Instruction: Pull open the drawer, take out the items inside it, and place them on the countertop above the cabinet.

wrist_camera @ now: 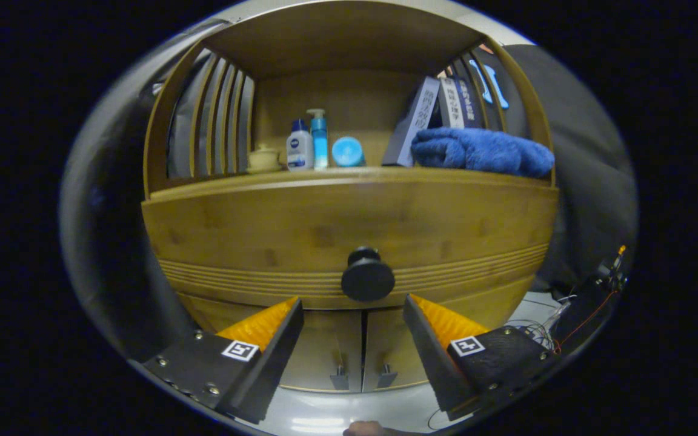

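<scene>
A bamboo cabinet fills the scene ahead of me. Its drawer front (300, 227) is flush and closed, with a round black knob (367, 277) at its lower middle. My gripper (352, 306) is open, its two fingers spread wide on either side of the knob and just short of it, touching nothing. The countertop (337, 175) above the drawer carries a blue folded towel (482, 150), several books (440, 112), a white bottle (299, 148), a blue pump bottle (319, 138), a round blue tin (347, 151) and a small cream jar (263, 158).
Below the drawer are two closed cabinet doors with small metal handles (362, 376). Slatted bamboo sides (216, 115) and a top panel box in the shelf space. Wires and a small device (597, 290) lie on the floor at the right.
</scene>
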The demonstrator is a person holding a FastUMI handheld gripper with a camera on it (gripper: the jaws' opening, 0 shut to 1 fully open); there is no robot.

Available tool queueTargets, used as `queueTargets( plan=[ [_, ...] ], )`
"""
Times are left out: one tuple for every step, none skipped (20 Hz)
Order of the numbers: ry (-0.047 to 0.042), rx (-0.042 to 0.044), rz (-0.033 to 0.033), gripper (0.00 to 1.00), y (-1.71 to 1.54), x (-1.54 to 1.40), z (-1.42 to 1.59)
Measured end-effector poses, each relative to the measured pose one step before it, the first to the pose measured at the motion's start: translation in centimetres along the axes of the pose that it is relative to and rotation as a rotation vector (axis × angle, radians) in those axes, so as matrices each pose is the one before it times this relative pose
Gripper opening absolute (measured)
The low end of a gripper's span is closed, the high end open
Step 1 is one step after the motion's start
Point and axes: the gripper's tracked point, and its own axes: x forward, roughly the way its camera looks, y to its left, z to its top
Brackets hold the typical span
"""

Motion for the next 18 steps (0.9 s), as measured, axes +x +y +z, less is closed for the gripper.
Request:
queueTargets(
  plan=[
    [-0.02055,-0.01295,0.02196,0.99,0.269,-1.218,1.256],
    [-0.01281,-0.01200,0.01304,0.99,0.099,-0.845,0.777],
    [-0.00974,-0.01379,0.00342,0.99,0.046,-1.421,1.037],
    [-0.01209,-0.01185,-0.00141,0.99,-0.158,-1.491,1.014],
    [-0.02054,-0.00582,-0.00684,0.99,-0.284,-1.393,1.324],
    [-0.01120,0.00890,-0.00111,0.99,-0.143,-1.000,0.921],
    [-0.00819,0.01349,0.01885,0.99,0.290,-1.346,1.096],
    [-0.00302,0.00745,0.01791,0.99,0.073,-1.402,1.082],
    [-0.01089,0.00170,0.00508,0.99,-0.336,-1.406,1.203],
    [-0.00731,-0.00846,-0.00657,0.99,-0.694,-1.145,1.131],
    [-0.00441,-0.01901,-0.01498,0.98,-0.604,-1.359,0.861],
    [-0.00032,-0.00927,-0.00855,0.98,-0.726,-1.264,0.824],
    [-0.01252,0.02535,-0.00851,0.98,-0.249,-1.397,0.927],
    [-0.01748,0.00712,-0.02173,0.98,-0.895,-0.897,1.069],
    [-0.03093,0.00340,-0.01328,0.98,-0.580,-0.991,1.333],
    [-0.01529,0.01039,-0.01661,0.98,-0.512,-1.088,0.907],
    [0.00435,0.01087,-0.01518,0.98,-0.500,-0.880,0.372],
    [0.00344,0.01231,-0.00403,0.98,-0.135,-0.868,0.448]
  ],
)
